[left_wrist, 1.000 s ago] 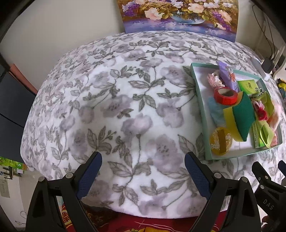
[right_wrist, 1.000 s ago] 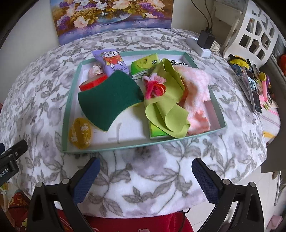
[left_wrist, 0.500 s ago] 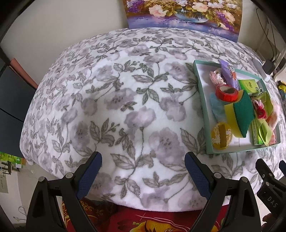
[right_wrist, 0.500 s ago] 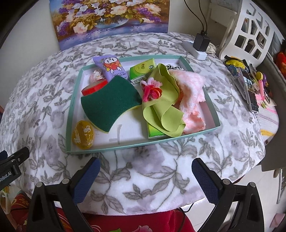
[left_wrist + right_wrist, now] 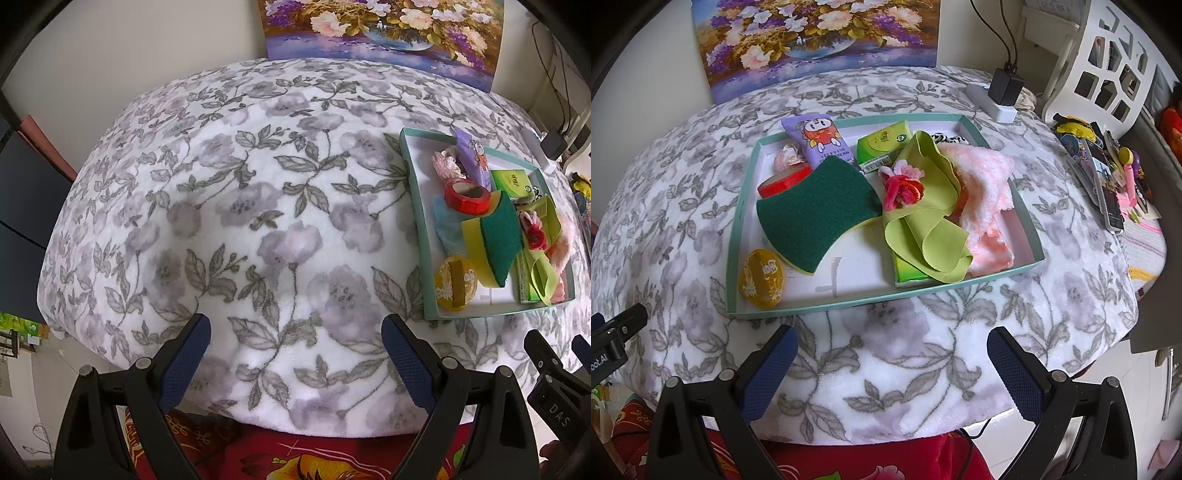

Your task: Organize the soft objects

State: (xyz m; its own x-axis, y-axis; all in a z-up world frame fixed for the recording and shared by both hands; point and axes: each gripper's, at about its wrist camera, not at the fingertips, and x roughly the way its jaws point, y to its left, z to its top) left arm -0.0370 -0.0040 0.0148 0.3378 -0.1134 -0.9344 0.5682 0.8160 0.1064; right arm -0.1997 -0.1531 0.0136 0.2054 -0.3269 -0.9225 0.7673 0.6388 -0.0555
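Hovering over the near edge of the counter [image 5: 886, 354], which is covered by a floral blanket [image 5: 258, 221], the right gripper [image 5: 892, 356] has its fingers [image 5: 1015, 373] spread wide, nothing between them. The tray [image 5: 737, 236] lies just ahead of these fingers, apart from them, its near rim facing the gap. In the tray: a green sponge [image 5: 816, 218] at left centre, a yellow pouch [image 5: 761, 278] in the near left corner, red tape [image 5: 783, 181] behind the sponge, a purple packet [image 5: 818, 138] at the far left, a green tissue pack [image 5: 882, 142] behind centre, a lime cloth [image 5: 927, 225] with a red-pink flower [image 5: 901, 186] on it, and a pink towel [image 5: 986, 199] at right. The left gripper [image 5: 295, 345] is likewise spread and empty, over bare blanket; in its view the tray [image 5: 417, 206] lies well off to the right of its fingers [image 5: 184, 358]. A flower painting [image 5: 816, 40] stands against the wall behind the counter.
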